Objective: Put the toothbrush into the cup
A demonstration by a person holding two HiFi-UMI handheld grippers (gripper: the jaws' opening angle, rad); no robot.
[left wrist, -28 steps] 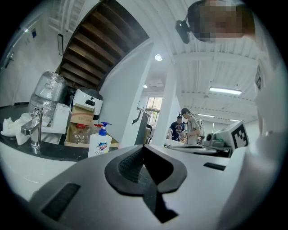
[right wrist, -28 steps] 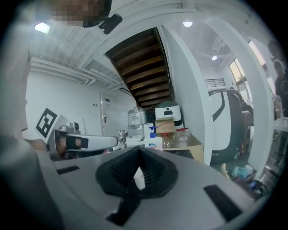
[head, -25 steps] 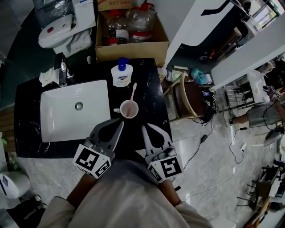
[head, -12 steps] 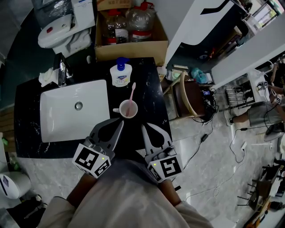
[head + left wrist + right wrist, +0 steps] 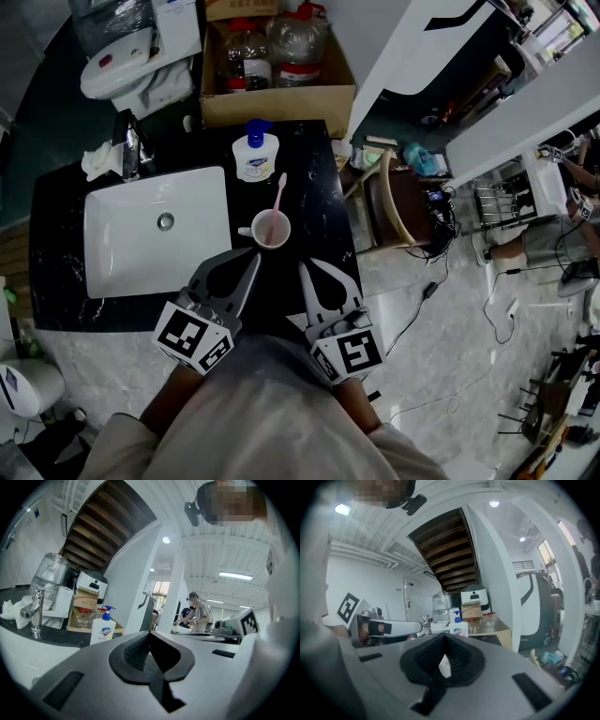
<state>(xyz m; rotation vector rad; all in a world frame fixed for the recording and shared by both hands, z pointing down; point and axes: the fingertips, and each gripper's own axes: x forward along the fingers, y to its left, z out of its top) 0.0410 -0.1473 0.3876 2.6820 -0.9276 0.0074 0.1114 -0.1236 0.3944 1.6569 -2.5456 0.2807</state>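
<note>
A pink toothbrush (image 5: 278, 194) stands in the white cup (image 5: 272, 230) on the black counter (image 5: 309, 169), its handle leaning toward the soap bottle. Both grippers are held side by side near the counter's front edge, just short of the cup. My left gripper (image 5: 253, 263) is shut with nothing in it; in the left gripper view its jaws meet at the tip (image 5: 150, 633). My right gripper (image 5: 303, 271) is shut too and holds nothing. In the right gripper view a sliver of the white cup (image 5: 446, 665) shows through the pads' notch.
A white sink (image 5: 157, 232) with a chrome tap (image 5: 129, 146) fills the counter's left half. A blue-capped soap bottle (image 5: 256, 155) stands behind the cup. A cardboard box with bottles (image 5: 277, 70) sits beyond the counter. A wooden chair (image 5: 389, 202) stands to the right.
</note>
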